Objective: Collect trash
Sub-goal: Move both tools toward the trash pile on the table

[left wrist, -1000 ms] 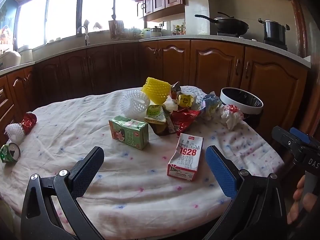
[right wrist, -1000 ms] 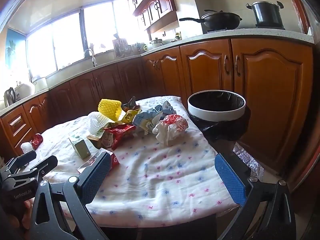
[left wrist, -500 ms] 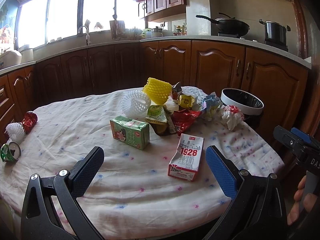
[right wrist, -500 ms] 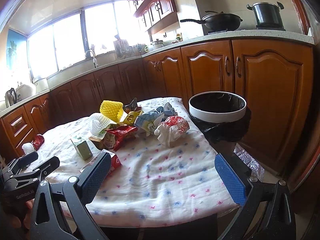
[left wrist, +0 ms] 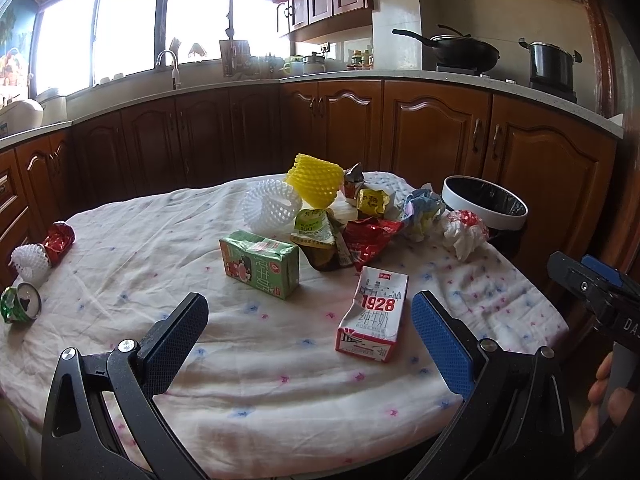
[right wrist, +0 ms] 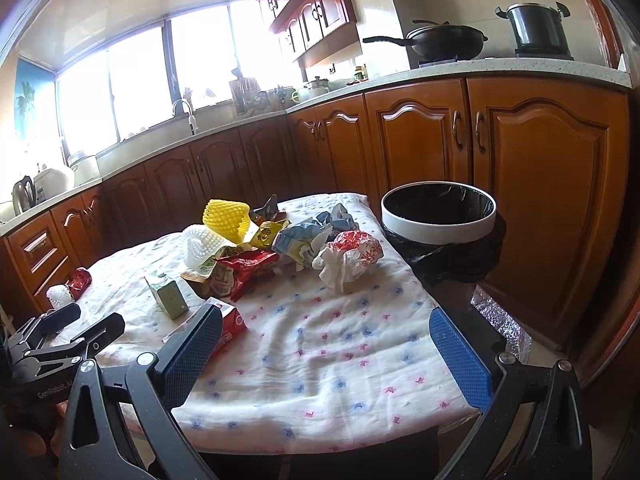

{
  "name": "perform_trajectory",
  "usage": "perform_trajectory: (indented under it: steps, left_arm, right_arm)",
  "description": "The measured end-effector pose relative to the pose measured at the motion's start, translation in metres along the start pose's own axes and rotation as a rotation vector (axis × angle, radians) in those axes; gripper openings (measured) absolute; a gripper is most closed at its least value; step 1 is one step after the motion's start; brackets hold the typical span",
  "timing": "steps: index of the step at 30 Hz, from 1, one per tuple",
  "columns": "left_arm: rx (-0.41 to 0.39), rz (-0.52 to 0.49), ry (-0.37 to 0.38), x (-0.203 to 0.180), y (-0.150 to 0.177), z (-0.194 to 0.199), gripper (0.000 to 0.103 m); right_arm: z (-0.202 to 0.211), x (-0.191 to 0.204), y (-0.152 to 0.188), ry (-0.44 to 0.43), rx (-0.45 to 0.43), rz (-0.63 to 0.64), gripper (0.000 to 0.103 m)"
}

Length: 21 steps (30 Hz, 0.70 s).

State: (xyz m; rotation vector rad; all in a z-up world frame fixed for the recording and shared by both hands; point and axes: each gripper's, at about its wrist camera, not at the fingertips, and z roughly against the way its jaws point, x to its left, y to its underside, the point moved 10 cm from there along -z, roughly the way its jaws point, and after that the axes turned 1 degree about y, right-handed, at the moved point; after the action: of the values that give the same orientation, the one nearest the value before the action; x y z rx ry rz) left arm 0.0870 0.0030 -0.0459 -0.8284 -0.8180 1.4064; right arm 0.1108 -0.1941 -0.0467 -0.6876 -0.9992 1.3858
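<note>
Trash lies on a cloth-covered table (left wrist: 256, 360): a red-and-white milk carton (left wrist: 372, 316), a green drink carton (left wrist: 260, 262), a red snack bag (left wrist: 370, 238), yellow foam net (left wrist: 314, 180), white foam net (left wrist: 270, 206), crumpled plastic bag (left wrist: 462, 232) (right wrist: 348, 256). A white-rimmed bin (left wrist: 486, 202) (right wrist: 438, 212) with a black liner stands past the table's far right corner. My left gripper (left wrist: 310, 326) is open and empty at the near edge, the milk carton just ahead. My right gripper (right wrist: 324, 344) is open and empty over the near right part of the table.
A crushed green can (left wrist: 20, 304), a red wrapper (left wrist: 58, 238) and a small white net (left wrist: 30, 260) lie at the table's left edge. Wooden cabinets (right wrist: 500, 160) and a counter with a wok (right wrist: 444, 40) and pot run behind.
Both grippers have drifted very slightly; the scene sits a little lower in the right wrist view. Nothing was picked up or released.
</note>
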Motion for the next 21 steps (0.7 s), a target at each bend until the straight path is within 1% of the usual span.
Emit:
perform_trajectory:
  steps: [10, 21]
  left_arm:
    - [0.010, -0.007, 0.004, -0.004, 0.001, -0.005, 0.103]
    - [0.045, -0.016, 0.030, -0.010, -0.003, -0.023, 0.103]
  right_arm:
    - [-0.001, -0.001, 0.001, -0.008, 0.005, -0.004, 0.103]
    - [-0.016, -0.008, 0.000, -0.021, 0.042, -0.019, 0.103]
